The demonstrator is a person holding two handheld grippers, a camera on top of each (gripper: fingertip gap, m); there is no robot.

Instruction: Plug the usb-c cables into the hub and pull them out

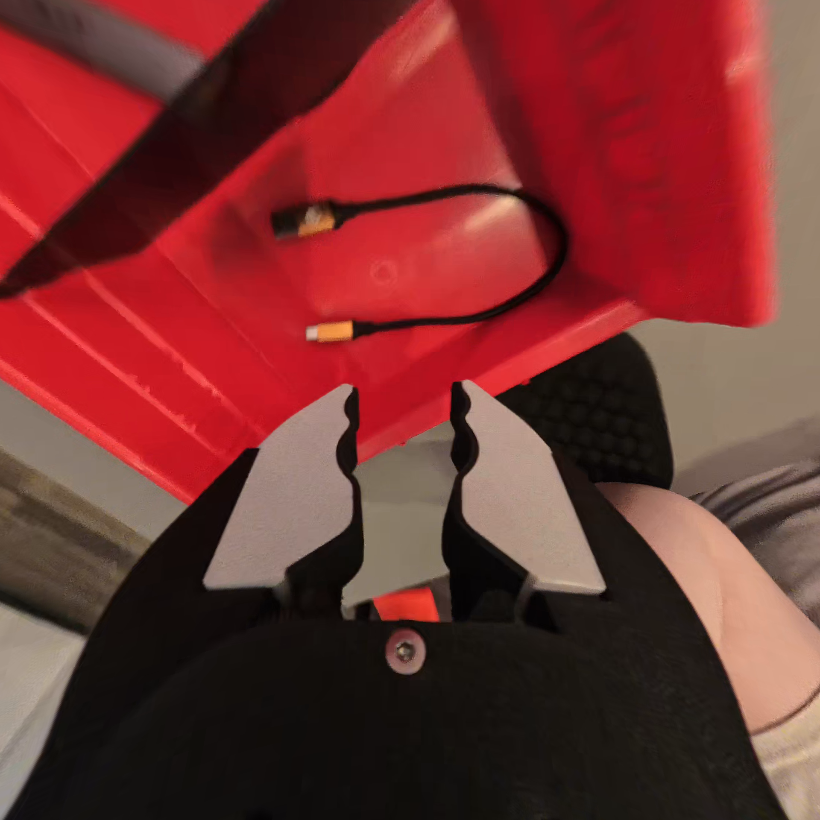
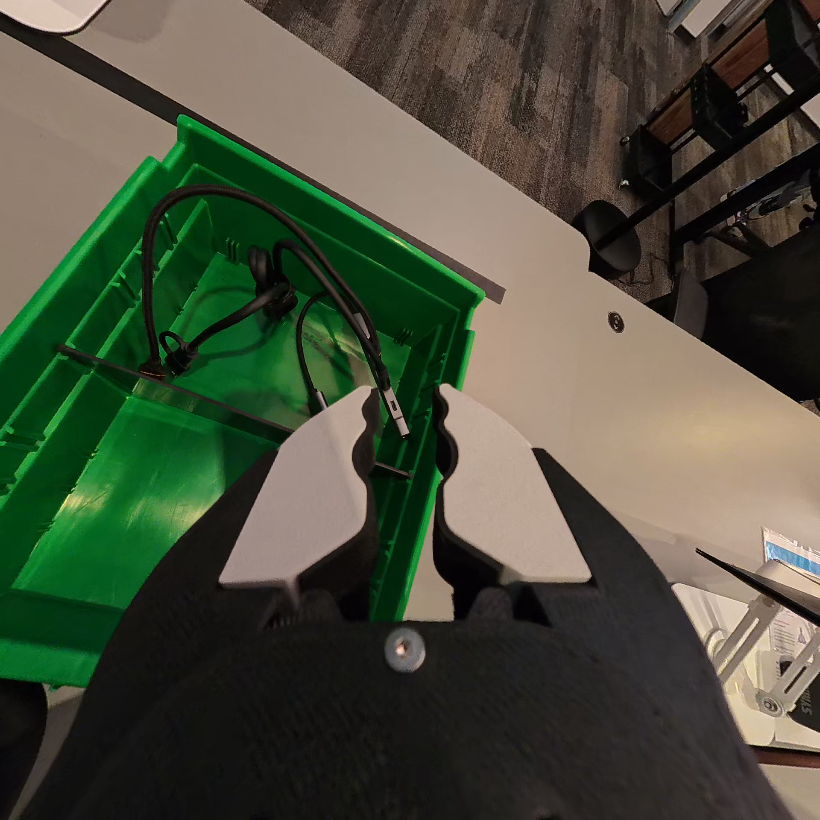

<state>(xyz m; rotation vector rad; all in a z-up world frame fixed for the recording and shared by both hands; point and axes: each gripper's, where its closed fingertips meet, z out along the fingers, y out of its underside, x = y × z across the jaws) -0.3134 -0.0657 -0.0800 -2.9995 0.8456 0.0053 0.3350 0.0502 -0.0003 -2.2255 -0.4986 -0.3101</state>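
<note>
In the left wrist view a short black braided cable (image 1: 546, 262) with orange plugs lies in a red bin (image 1: 177, 355). Its near plug (image 1: 330, 332) has a bare metal tip; its far plug (image 1: 304, 220) is blurred. My left gripper (image 1: 403, 390) is open and empty, above the bin's near edge, short of the near plug. In the right wrist view a green bin (image 2: 111, 488) holds several black cables (image 2: 310, 275). One silver-tipped plug (image 2: 398, 415) hangs just beyond my right gripper (image 2: 403, 392), which is open and empty. No hub is clearly visible.
A dark divider (image 1: 186, 133) crosses the red bin. A thin dark divider (image 2: 177, 386) splits the green bin. The bins sit on a pale table (image 2: 599, 399) whose edge meets patterned carpet (image 2: 510, 88). A person's arm (image 1: 692, 599) shows at right. Some 65 centimeters of space lies between my two pairs of fingers.
</note>
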